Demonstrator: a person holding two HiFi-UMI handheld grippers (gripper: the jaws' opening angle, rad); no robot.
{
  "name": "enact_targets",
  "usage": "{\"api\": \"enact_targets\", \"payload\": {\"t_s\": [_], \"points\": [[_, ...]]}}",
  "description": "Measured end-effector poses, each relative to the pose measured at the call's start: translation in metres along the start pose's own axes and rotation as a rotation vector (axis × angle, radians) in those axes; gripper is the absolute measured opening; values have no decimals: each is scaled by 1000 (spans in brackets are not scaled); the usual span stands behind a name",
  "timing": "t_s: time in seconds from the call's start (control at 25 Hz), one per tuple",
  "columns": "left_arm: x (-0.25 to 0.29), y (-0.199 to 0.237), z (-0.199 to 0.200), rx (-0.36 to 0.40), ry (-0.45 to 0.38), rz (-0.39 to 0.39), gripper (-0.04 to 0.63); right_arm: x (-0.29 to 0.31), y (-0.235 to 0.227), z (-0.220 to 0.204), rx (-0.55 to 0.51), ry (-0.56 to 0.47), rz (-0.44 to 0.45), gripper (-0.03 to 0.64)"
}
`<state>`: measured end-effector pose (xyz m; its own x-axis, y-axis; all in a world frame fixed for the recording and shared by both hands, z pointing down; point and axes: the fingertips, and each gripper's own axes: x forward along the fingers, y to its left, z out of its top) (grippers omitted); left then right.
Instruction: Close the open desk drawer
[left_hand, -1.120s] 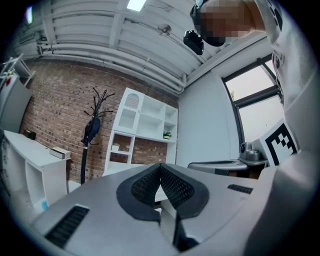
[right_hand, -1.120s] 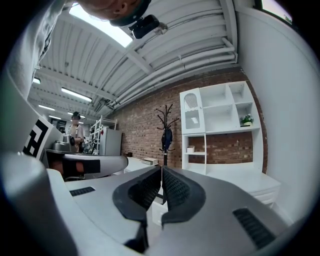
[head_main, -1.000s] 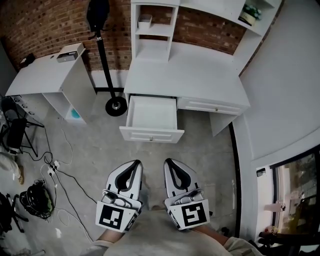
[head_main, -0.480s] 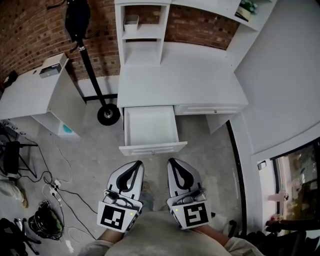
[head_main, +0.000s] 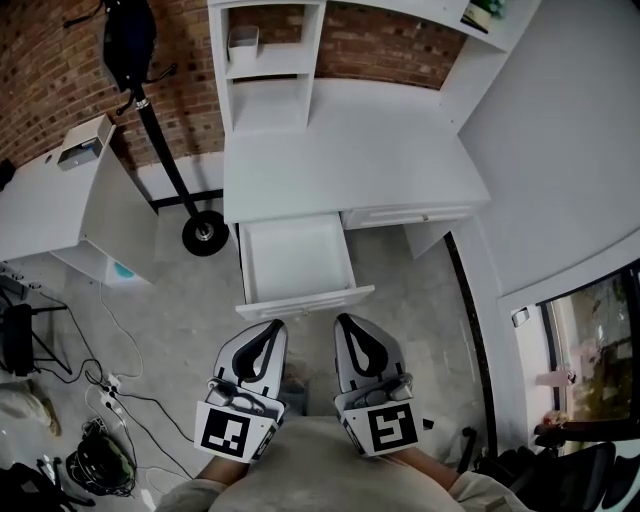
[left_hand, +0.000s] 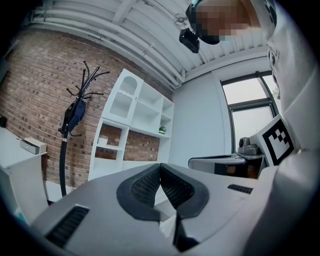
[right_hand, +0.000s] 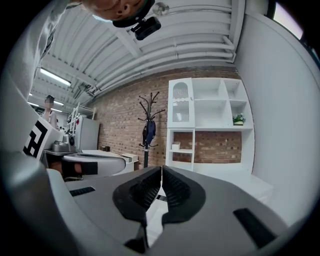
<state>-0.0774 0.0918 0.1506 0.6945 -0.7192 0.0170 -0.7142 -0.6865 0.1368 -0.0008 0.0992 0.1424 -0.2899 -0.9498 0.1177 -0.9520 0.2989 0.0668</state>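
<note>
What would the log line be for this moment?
drawer: open | left gripper: shut, empty | right gripper: shut, empty | touching drawer: no

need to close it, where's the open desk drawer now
In the head view, the open drawer juts from the left half of the desk, ahead of the left tongs and right tongs, a closed drawer to its right.

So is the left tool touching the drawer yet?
Apart. The left gripper view shows the left tool, shut, tips free in air; the drawer sits ahead in the head view.
</note>
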Motion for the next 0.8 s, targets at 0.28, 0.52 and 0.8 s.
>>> {"api": "enact_targets", "payload": {"t_s": [0.28, 0.52, 0.8], "points": [[15, 11, -7, -22, -1, -16, 17, 21, -10, -7, 2, 23, 4, 32], [31, 20, -10, -47, -4, -6, 17, 41, -18, -2, 13, -11, 38, 32], [57, 27, -20, -62, -38, -15, 17, 64, -30, -21, 49, -10, 105, 32]]}}
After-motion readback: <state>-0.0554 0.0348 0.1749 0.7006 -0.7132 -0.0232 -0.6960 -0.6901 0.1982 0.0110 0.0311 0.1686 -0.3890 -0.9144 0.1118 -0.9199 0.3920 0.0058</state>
